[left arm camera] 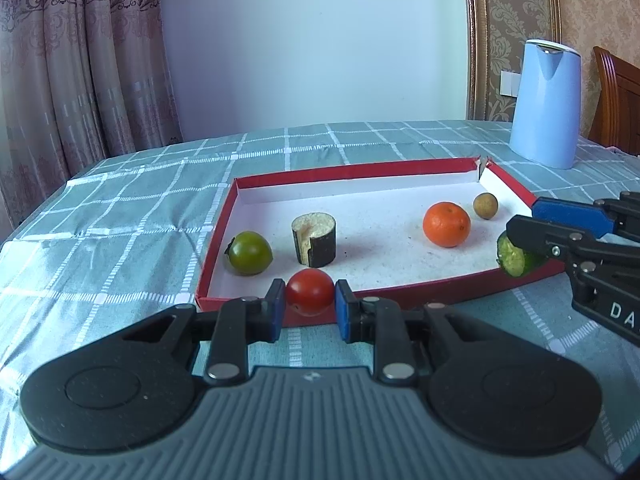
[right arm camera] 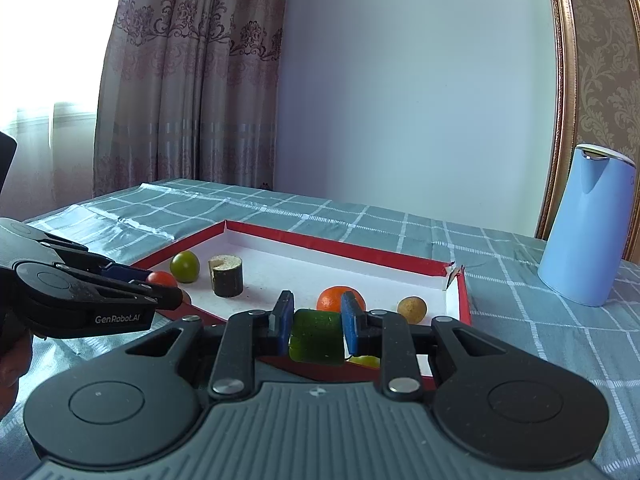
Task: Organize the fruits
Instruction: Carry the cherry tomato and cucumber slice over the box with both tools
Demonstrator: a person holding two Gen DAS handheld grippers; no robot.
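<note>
A red-rimmed white tray (left arm camera: 400, 168) lies on the checked tablecloth. In it sit a green tomato (left arm camera: 250, 253), a dark cut vegetable stub (left arm camera: 314, 239), an orange (left arm camera: 446, 224) and a small brown fruit (left arm camera: 485, 205). My left gripper (left arm camera: 310, 306) is shut on a red tomato (left arm camera: 310, 291) over the tray's near rim. My right gripper (right arm camera: 316, 320) is shut on a green cucumber piece (right arm camera: 316, 335) above the tray's near right corner; it also shows in the left wrist view (left arm camera: 511, 258). The left gripper shows in the right wrist view (right arm camera: 160, 286).
A light blue jug (left arm camera: 546, 104) stands on the table beyond the tray's far right corner. A wooden chair (left arm camera: 616, 100) is behind it. Curtains hang at the left, a wall lies behind. A pale green bit (right arm camera: 366, 360) lies under the right gripper.
</note>
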